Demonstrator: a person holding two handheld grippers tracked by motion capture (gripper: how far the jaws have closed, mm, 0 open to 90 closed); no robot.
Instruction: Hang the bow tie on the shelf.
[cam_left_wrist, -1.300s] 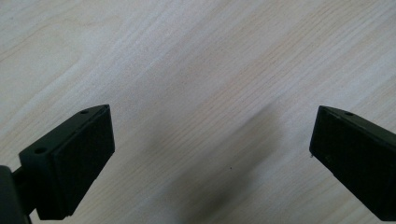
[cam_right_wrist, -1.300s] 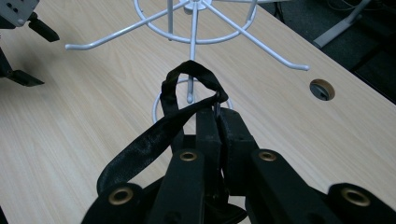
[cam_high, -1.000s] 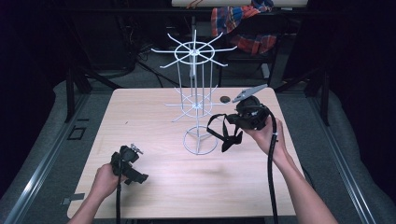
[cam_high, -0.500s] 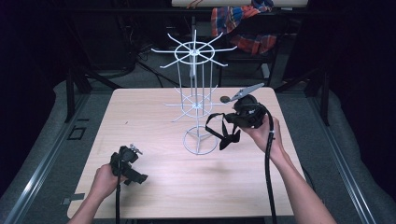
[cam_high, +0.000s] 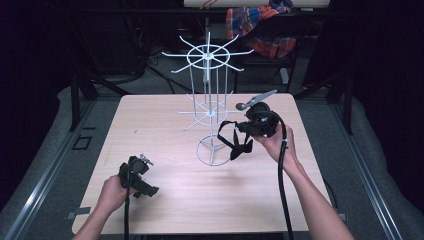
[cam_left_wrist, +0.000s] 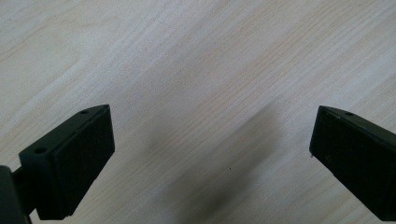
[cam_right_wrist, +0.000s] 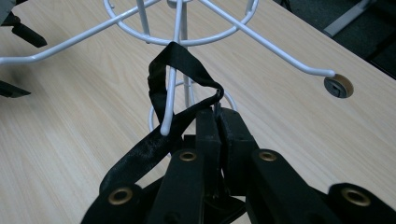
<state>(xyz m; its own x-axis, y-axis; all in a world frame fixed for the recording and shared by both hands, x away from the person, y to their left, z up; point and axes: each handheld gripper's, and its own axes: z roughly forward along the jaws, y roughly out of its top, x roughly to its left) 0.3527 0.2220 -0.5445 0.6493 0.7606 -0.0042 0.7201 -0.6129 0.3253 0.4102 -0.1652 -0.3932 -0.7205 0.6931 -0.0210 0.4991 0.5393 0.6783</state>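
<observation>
Hanging looks like the step in hand: the black strap (cam_right_wrist: 182, 63) is looped over a hook tip of the white wire rack (cam_high: 208, 90), pinched by the right gripper (cam_right_wrist: 218, 116). Next, I judge, release it gently. Left gripper (cam_left_wrist: 210, 149) rests spread over the tabletop (cam_high: 150, 120).

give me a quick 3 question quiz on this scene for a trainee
1. True or false: the left gripper grips a strap.
2. What does the right gripper hold? A) a screwdriver B) a black strap C) a cup
3. Fill in: in the right gripper view, the black strap loops round a prong of the white wire ____.

Key
1. False: its jaws are wide apart over the bare wooden table.
2. B: the jaws are closed on it.
3. rack
</observation>
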